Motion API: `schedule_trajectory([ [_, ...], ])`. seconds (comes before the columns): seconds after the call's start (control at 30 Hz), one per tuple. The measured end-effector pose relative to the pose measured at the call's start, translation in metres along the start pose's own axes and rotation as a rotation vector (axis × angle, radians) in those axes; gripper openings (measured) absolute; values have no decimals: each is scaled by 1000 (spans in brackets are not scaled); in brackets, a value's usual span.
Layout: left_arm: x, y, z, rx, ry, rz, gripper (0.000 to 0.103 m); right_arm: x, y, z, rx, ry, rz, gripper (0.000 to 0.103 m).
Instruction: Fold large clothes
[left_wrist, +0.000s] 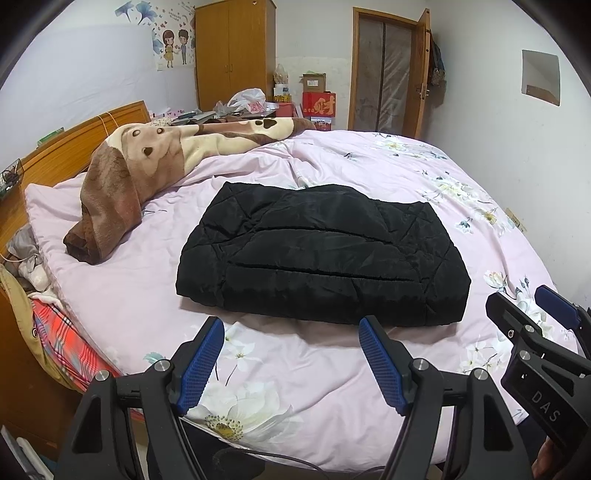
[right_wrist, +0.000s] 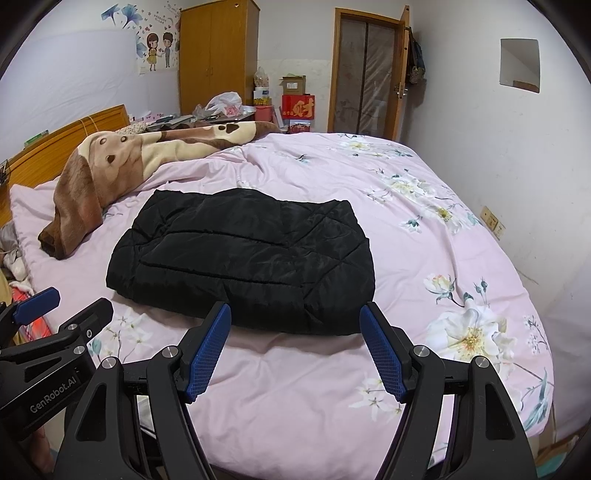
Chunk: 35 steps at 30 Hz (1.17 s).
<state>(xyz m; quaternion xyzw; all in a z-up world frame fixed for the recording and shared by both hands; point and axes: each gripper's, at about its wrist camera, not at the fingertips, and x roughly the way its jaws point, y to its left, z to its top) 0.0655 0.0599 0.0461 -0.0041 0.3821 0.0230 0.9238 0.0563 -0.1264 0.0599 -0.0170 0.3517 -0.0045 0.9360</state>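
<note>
A: Where was the black quilted jacket (left_wrist: 321, 254)?

B: Folded into a compact rectangle mid-bed (left_wrist: 295, 369), on the pink floral cover, with the brown blanket (left_wrist: 122, 184) at its 10 o'clock.

A: And the 2 claws?

B: The left claw (left_wrist: 291, 365) and right claw (right_wrist: 295, 354) both stood spread, pinching nothing, hovering at the jacket's 6 o'clock edge, apart from it. I'd judge the fold looked finished, hence the empty claws.

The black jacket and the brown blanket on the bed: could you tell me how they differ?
The black jacket is folded into a flat, compact block; the brown blanket lies loosely bunched. The jacket is plain quilted black; the blanket is plush with a cartoon pattern. Both rest on the pink quilt.
</note>
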Motion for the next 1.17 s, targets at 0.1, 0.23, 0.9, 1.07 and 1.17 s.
schedule_trajectory([
  [0.1, 0, 0, 0, -2, 2, 0, 75, 0, 0, 0, 0, 0, 0, 72],
  [0.23, 1, 0, 0, -6, 3, 4, 75, 0, 1, -1, 0, 1, 0, 72],
  [0.9, -1, 1, -4, -13, 0, 11, 75, -1, 0, -1, -1, 0, 2, 72],
  [1.07, -1, 2, -4, -11, -1, 5, 75, 0, 0, -1, 0, 2, 2, 72],
  [1.17, -1, 1, -4, -12, 0, 5, 75, -1, 1, -3, 1, 4, 4, 72],
])
